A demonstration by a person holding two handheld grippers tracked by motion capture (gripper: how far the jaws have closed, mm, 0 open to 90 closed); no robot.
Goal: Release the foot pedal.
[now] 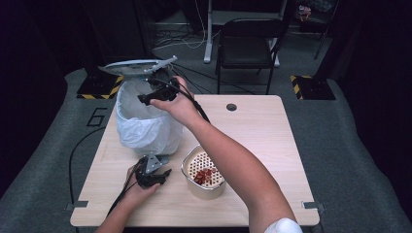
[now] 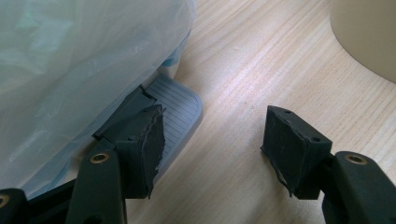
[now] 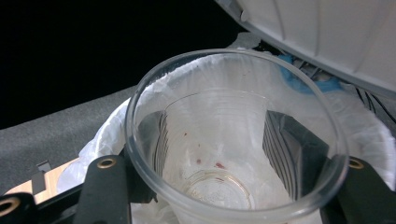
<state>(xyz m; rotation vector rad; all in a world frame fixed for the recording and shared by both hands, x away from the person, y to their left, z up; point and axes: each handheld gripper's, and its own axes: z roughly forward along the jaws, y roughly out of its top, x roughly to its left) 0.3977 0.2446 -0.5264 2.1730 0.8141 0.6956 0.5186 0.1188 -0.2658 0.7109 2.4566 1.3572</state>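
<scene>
A: We see the right claw (image 1: 151,97) raised over the bin (image 1: 141,127) at the far left of the worktop (image 1: 262,141). What does it carry?

B: In the right gripper view we look straight into a clear plastic cup (image 3: 236,140). The 2 jaws press on its outer wall from either side, so the right claw (image 3: 233,154) is pinching the cup. A few red specks cling to the inside of the cup near its bottom.

A: And below the cup?

B: We see the white bag (image 3: 373,126) that lines the bin, with the cup held above its open mouth. The bin's lid (image 1: 138,65) stands raised at the far side, and its pale underside (image 3: 336,32) shows at the upper right of the right gripper view.

A: Where do we find the left claw (image 1: 154,175)?

B: Low on the worktop, just near the bin's base. In the left gripper view the left claw (image 2: 215,149) is spread wide with bare wood between the jaws, gripping nothing. Its left jaw lies over the grey ribbed pedal (image 2: 175,109) that sticks out from under the bag (image 2: 79,60).

A: Anything else on the worktop?

B: We see 1 beige pot (image 1: 204,175) to the right of the left claw, near the front edge. A perforated insert sits in its top, with some red bits (image 1: 205,175) lying on it. A black chair (image 1: 248,43) stands on the floor beyond the worktop.
</scene>
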